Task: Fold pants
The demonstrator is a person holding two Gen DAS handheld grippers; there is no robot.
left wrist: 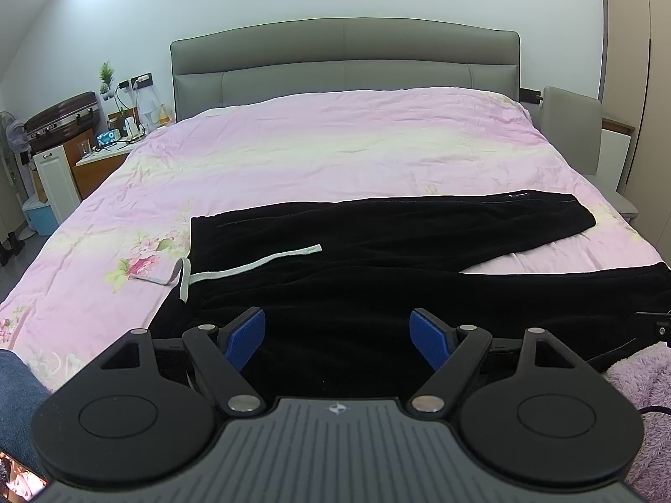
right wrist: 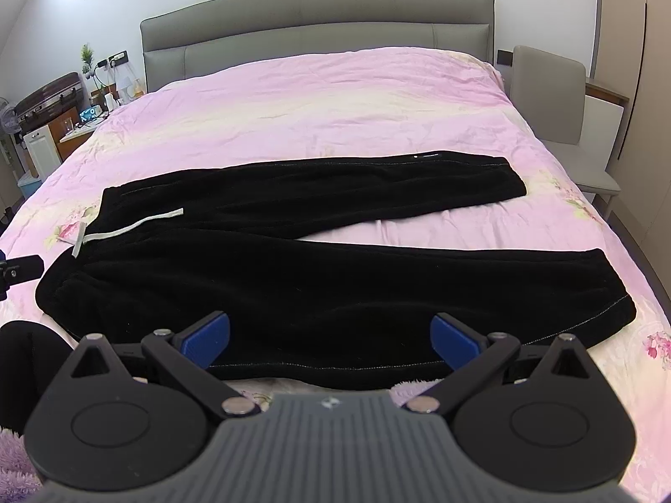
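The left gripper (left wrist: 337, 337) is closest to us, with its two blue pads (left wrist: 245, 337) spread wide apart and nothing between them. It hangs just over the near part of the black pants (left wrist: 377, 260), by the waist end. The grey body of the tool has a small round mark on it, too tiny to read.

The right gripper (right wrist: 331, 339) is wide open too, and it holds nothing. Its blue pads (right wrist: 207, 337) sit above the near edge of the pants (right wrist: 293, 276).

The pants lie flat across the pink bed cover (right wrist: 335, 105), close to the foot of the bed. The waist is on the left and the two legs reach out to the right. The legs spread apart like a letter V, with a strip of pink cover between them. A white string (left wrist: 256, 264) runs from the waist across the black cloth, and its other end hangs down by the waist edge. There is a small white mark (right wrist: 427, 154) on the far leg, but it is too small to read.

The cover has pink flowers (left wrist: 142, 266) printed on it. Behind the bed stands a grey headboard (left wrist: 344, 63).

A fluffy purple cloth (left wrist: 646, 394) shows at the lower right of the left view.
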